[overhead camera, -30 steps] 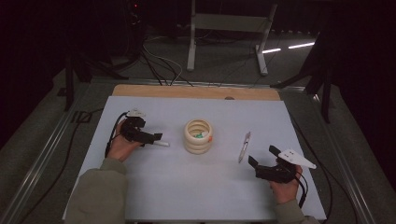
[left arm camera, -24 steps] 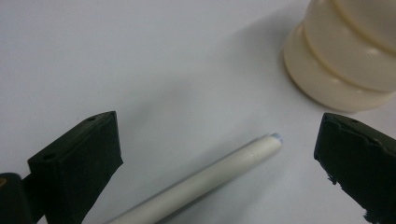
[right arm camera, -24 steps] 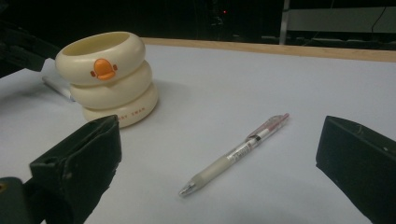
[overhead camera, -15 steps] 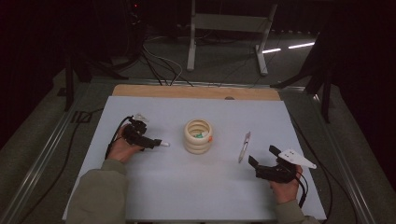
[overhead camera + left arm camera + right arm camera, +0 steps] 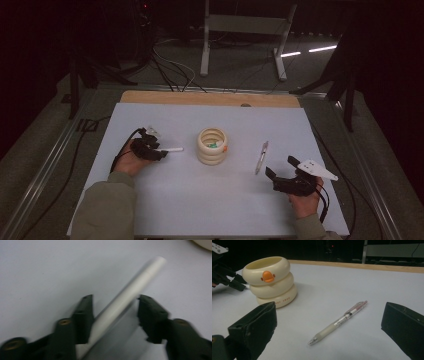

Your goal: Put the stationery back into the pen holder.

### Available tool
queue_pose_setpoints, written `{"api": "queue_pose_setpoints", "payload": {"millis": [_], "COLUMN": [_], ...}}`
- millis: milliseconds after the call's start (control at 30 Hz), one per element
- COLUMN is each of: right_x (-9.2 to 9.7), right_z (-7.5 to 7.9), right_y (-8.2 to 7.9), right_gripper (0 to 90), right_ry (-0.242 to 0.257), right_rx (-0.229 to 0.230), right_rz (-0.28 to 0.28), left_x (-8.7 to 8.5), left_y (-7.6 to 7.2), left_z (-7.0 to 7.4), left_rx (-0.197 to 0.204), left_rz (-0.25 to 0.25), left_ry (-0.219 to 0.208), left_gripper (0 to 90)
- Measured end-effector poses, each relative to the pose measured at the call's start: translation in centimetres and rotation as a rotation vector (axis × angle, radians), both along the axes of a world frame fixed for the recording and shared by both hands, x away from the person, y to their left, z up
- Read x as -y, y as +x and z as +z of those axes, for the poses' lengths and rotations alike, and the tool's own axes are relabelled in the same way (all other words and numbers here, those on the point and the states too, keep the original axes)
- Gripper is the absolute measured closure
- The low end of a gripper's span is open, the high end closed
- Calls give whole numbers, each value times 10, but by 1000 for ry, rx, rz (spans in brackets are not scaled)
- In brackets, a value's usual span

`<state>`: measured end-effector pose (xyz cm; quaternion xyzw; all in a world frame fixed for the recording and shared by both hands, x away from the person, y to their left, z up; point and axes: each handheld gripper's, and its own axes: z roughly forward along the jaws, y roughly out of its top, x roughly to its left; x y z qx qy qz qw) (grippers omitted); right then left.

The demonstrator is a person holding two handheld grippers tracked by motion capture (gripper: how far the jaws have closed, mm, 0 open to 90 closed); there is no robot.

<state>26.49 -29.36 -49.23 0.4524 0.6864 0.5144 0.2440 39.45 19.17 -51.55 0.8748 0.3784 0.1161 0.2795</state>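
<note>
- The left gripper [image 5: 161, 153] has a white cylindrical plastic marker [image 5: 127, 303] lying slantwise between its two black jaws; the jaws have just been closing around it, one pad right against the barrel and the other with a sliver of table showing beside it, so whether they truly pinch it cannot be told
- The marker's blunt tip [image 5: 175, 149] sticks out past the jaw tips toward a cream holder shaped like three stacked rings with an orange duck bill [image 5: 212, 146], which stands well beyond the jaws on the white table sheet [image 5: 210, 200]
- The right gripper [image 5: 276, 173] rests low on the sheet with its jaws spread wide and nothing between them
- Just ahead of its open jaws, in the gap between them, lies a translucent ballpoint pen with a pinkish cap end [image 5: 338, 322], flat on the sheet, tip toward the gripper
- Farther past the left-hand jaw in the right gripper view stands the cream holder [image 5: 270, 281]
</note>
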Motion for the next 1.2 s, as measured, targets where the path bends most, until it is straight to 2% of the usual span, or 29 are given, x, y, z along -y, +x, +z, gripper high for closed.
{"api": "queue_pose_setpoints", "payload": {"millis": [167,500,633,667,733,967,1200], "right_x": [0,0,0,0,0,0,0], "right_z": [0,0,0,0,0,0,-1], "right_y": [0,0,0,0,0,0,0], "right_gripper": [5,5,5,5,5,5,5], "right_ry": [-1,-1,-2,-2,-2,-2,-3], "right_rx": [0,-3,-3,-3,-5,-6,-7], "right_rz": [1,1,0,-1,1,0,1], "left_x": [2,2,0,-1,1,2,1], "left_y": [-1,0,1,0,-1,-2,-4], "left_z": [1,1,2,2,3,8,13], "left_rx": [-6,-21,-33,-39,-41,-27,-12], "left_rz": [-42,-27,-21,-22,-32,-46,-38], "left_ry": [-3,-16,-35,-59,-62,-101,-129], "left_gripper": [790,795,795,795,795,795,795]}}
